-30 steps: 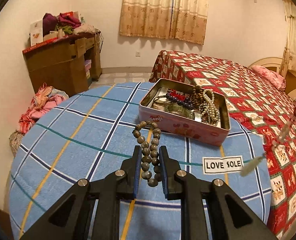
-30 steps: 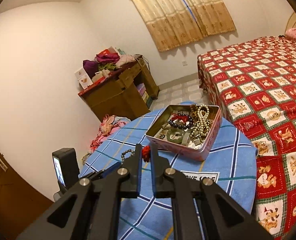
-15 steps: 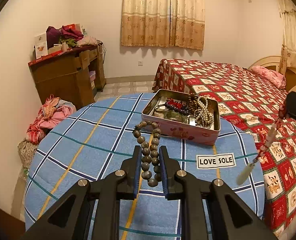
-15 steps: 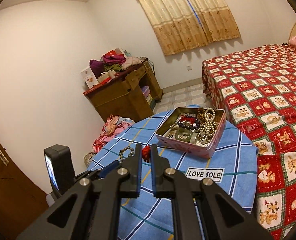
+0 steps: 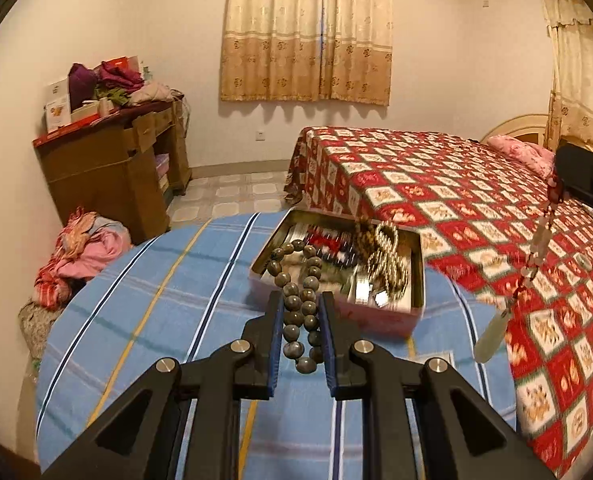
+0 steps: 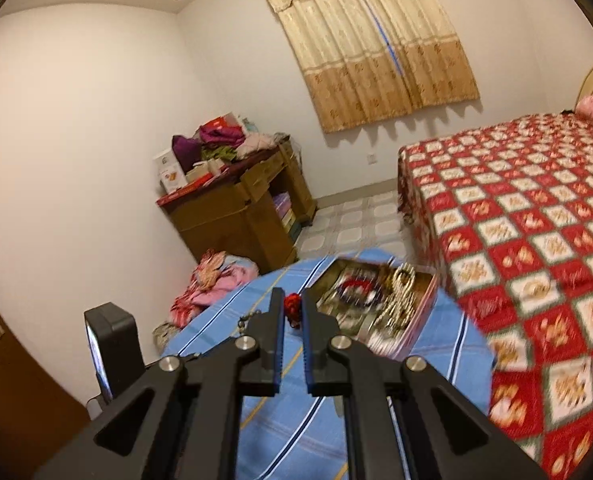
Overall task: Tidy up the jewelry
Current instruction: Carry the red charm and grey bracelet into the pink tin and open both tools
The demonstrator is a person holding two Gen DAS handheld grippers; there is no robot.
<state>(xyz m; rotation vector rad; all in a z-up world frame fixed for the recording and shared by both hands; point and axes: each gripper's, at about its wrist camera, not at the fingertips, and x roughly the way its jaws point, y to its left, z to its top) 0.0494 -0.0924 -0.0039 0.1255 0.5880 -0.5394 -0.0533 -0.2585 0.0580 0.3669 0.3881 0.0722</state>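
Observed on count: two grippers [image 5: 300, 312] [image 6: 292, 312], one open tin [image 5: 376, 320] of jewelry, one grey bead bracelet [image 5: 300, 304], one red-knotted pendant strand [image 5: 536, 248], one checked table [image 5: 156, 300], one bed [image 5: 436, 184], one wooden cabinet [image 5: 108, 172], two curtains [image 5: 308, 32].

A grey-brown bead bracelet [image 5: 299, 296] hangs clamped near an open tin [image 5: 415, 276] of necklaces on the counter.

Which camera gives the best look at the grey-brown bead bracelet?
The left wrist view: the grey-brown bead bracelet fills the centre, clamped between the left gripper pads. In the right wrist view only a few of its beads show beside a finger.
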